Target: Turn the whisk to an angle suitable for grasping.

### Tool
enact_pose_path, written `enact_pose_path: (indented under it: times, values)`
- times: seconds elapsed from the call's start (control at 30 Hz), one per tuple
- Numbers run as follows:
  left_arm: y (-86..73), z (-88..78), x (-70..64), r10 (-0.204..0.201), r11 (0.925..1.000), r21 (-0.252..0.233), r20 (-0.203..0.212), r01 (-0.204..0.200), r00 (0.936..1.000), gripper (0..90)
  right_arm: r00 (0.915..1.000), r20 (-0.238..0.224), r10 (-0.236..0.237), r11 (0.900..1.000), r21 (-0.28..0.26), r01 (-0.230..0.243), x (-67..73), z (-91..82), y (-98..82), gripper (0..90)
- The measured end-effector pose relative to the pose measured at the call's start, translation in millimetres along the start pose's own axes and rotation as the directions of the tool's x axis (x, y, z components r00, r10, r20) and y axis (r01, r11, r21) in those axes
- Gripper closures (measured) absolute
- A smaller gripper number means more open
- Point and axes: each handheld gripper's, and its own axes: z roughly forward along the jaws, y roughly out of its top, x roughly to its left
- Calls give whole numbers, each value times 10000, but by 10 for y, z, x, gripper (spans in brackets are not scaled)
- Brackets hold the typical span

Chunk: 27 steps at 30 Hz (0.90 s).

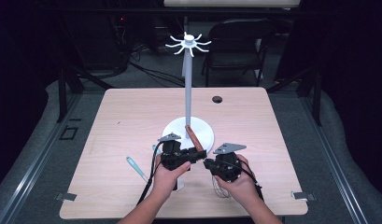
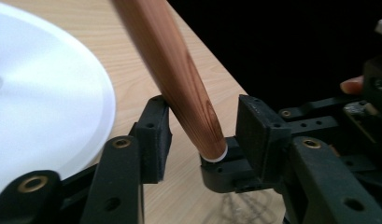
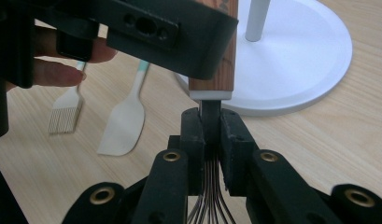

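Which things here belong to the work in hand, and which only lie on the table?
In use:
- whisk with wooden handle
- right hand-held gripper, shut on the whisk's neck
- left hand-held gripper, jaws around the handle
- white hook stand

Lying about:
- spatula
- pastry brush

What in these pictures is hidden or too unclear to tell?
- Whisk wires: right gripper view, cut off by the bottom edge between the right tool's jaws.
- Wooden handle: left gripper view, upper end cut off by the top edge; whether the left tool presses on it cannot be told.
- Brush and spatula: right gripper view, their handle ends hidden behind the left tool.
- Stand: high view, hooks too small to count.
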Motion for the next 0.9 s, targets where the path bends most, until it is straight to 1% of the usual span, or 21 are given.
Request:
enact_pose_path:
  times: [0.07,0.1,0.13,0.17,0.2,0.23,0.3,0.4,0.57,0.73,0.83,0.87,0.9]
  values:
    - [17,-17,-34,150,9998,-106,34,-150,9999,586,10000,-20,-1,10000,-47,0,3,-5,7,812]
    - [27,-29,-50,276,9996,-97,-50,-276,9996,589,10000,-57,8,9999,-131,-9,3,-8,11,812]
    - [34,-38,-65,357,9992,-186,-86,-358,9993,606,9999,-86,106,9997,-207,-107,8,-16,17,812]
    - [43,-47,-82,410,9988,-258,-104,-413,9991,613,9999,-114,99,9997,-226,-102,8,-26,25,812]
    - [49,-52,-89,444,9987,-253,-73,-445,9990,619,9997,-185,170,9992,-353,-177,11,-31,32,812]
    - [49,-52,-89,444,9987,-253,-73,-445,9990,619,9997,-178,139,9992,-368,-146,9,-38,38,812]
    - [59,-49,-123,560,9980,-304,-63,-562,9984,631,9996,-174,219,9982,-559,-229,13,-48,46,813]
    - [62,-33,-142,570,9980,-255,-60,-572,9984,650,9993,-229,297,9973,-669,-312,13,-67,56,812]
    - [57,3,-145,523,9984,-189,-69,-525,9986,671,9993,-165,336,9966,-752,-347,9,-75,59,812]
    - [59,50,-143,364,9990,-240,-24,-364,9993,679,9994,-123,321,9963,-788,-329,2,-77,60,812]
    - [57,77,-147,398,9991,-175,-42,-399,9992,678,9993,-105,363,9954,-888,-371,2,-84,61,812]
    - [51,101,-158,379,9991,-187,-79,-380,9993,679,9994,-89,343,9957,-863,-349,0,-88,62,812]
    - [50,107,-161,444,9989,-136,-149,-446,9989,686,9994,-83,334,9960,-828,-339,-3,-91,64,812]
